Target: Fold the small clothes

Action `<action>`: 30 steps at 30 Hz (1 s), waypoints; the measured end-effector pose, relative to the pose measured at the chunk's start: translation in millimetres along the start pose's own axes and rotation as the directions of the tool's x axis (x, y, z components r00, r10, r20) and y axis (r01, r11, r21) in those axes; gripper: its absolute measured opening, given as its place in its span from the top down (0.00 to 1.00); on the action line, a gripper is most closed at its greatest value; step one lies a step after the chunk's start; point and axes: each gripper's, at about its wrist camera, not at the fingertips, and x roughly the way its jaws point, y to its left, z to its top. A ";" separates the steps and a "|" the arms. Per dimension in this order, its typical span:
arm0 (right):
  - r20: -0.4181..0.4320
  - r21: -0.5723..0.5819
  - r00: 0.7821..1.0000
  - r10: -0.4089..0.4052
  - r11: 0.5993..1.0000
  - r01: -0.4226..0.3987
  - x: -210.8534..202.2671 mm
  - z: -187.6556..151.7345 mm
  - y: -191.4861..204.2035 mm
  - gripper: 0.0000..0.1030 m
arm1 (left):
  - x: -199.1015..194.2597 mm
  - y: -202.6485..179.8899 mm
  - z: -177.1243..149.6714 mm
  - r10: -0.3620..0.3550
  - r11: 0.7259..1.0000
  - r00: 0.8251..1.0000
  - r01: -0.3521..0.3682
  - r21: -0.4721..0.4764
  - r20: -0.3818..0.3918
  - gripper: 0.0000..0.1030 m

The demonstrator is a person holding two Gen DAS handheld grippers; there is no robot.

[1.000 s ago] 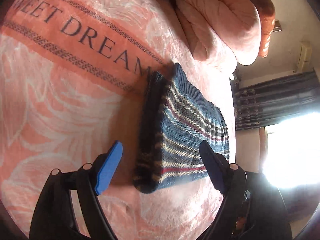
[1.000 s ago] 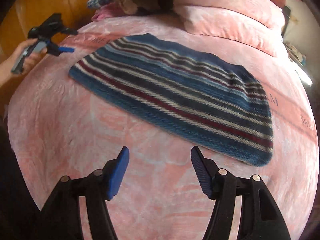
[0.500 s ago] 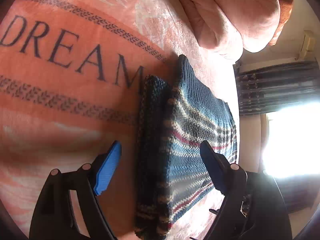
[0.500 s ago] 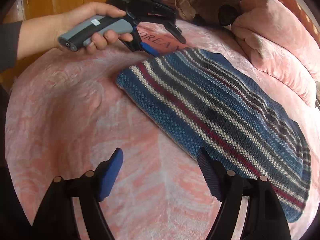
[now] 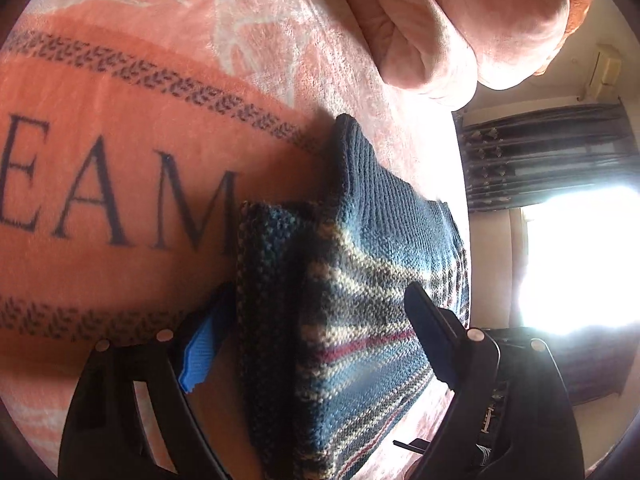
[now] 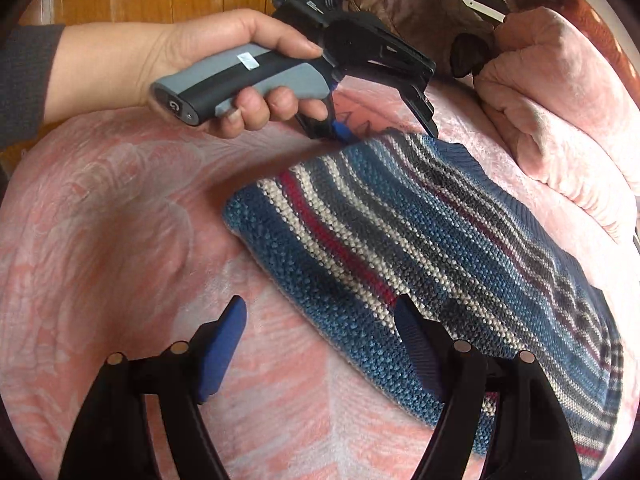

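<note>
Now both grippers have closed in on the blue striped knitted garment [image 6: 420, 248] lying on the pink plush blanket [image 6: 120, 240]. The left gripper [image 5: 316, 340] straddles its end edge, jaws spread, and the right gripper [image 6: 320, 340], also spread, reaches its near edge; a fold seems imminent.

We see open pink blanket [image 6: 120, 240] to the left of the striped sweater [image 6: 420, 240]. Beyond it, rolled pink bedding [image 6: 560, 120] and a brown garment [image 6: 400, 4] crowd the far side, where the left gripper [image 6: 384, 130] straddles the sweater's edge.

Sunlight is blasting through the window [image 5: 576, 260] on the right, blowing out completely; the sweater [image 5: 360, 300] is sitting half shadowed, fisheye edges are bending and darkening.
</note>
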 end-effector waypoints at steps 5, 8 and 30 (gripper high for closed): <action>0.000 -0.028 1.000 -0.023 0.999 0.023 7.2 -0.6 10.1 0.26 | 3.7 -2.7 5.2 0.000 1.000 1.000 0.000 0.008 -0.007 0.17; -0.004 -0.049 0.999 -0.037 0.998 0.036 13.3 -1.8 16.8 0.26 | 6.6 -4.5 9.0 -0.002 1.000 1.000 0.002 0.012 -0.006 0.16; 0.176 -0.213 0.942 -0.287 0.923 0.321 53.2 27.3 79.9 0.31 | 23.3 -7.6 29.3 0.092 0.994 0.994 -0.095 -0.055 -0.064 0.67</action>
